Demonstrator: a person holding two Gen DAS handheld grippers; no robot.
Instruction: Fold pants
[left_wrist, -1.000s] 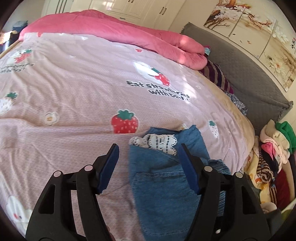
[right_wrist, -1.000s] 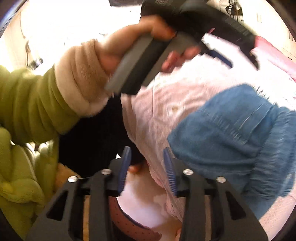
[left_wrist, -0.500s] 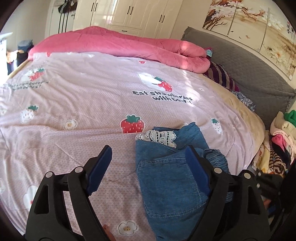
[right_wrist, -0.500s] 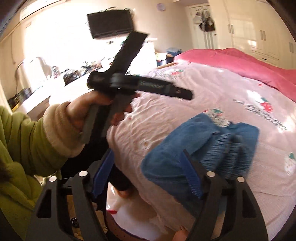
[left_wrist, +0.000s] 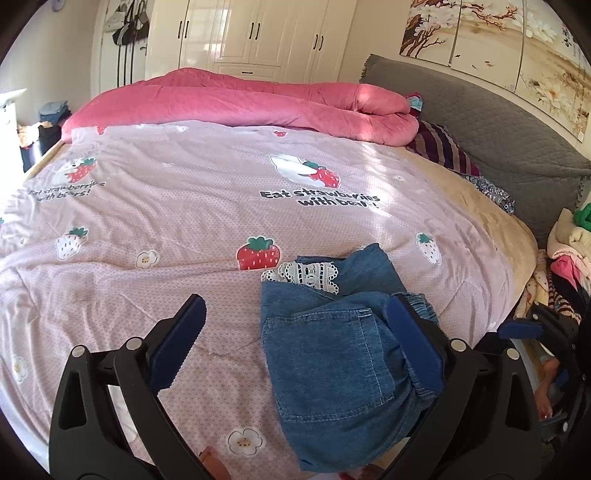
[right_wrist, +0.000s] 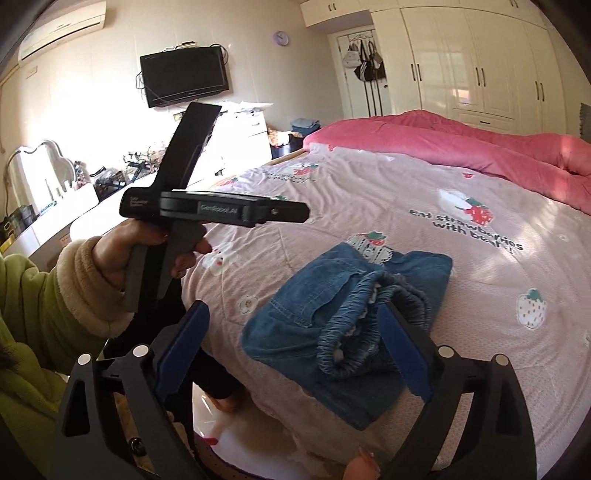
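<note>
Here we hold the left claw (left_wrist: 295, 347) and right claw (right_wrist: 291, 350) wide, both opening, empty above the folded denim pants (left_wrist: 332, 354) at the bed's (left_wrist: 184, 206) five-o'clock edge.

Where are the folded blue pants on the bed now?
The pants lie near the bed's front edge on the pink strawberry sheet, low and right of centre in the left wrist view, just below a red strawberry print.

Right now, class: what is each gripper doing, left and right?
Left gripper: jaws opening, holding nothing.
Right gripper: jaws opening, holding nothing; folded pants lie free.
</note>
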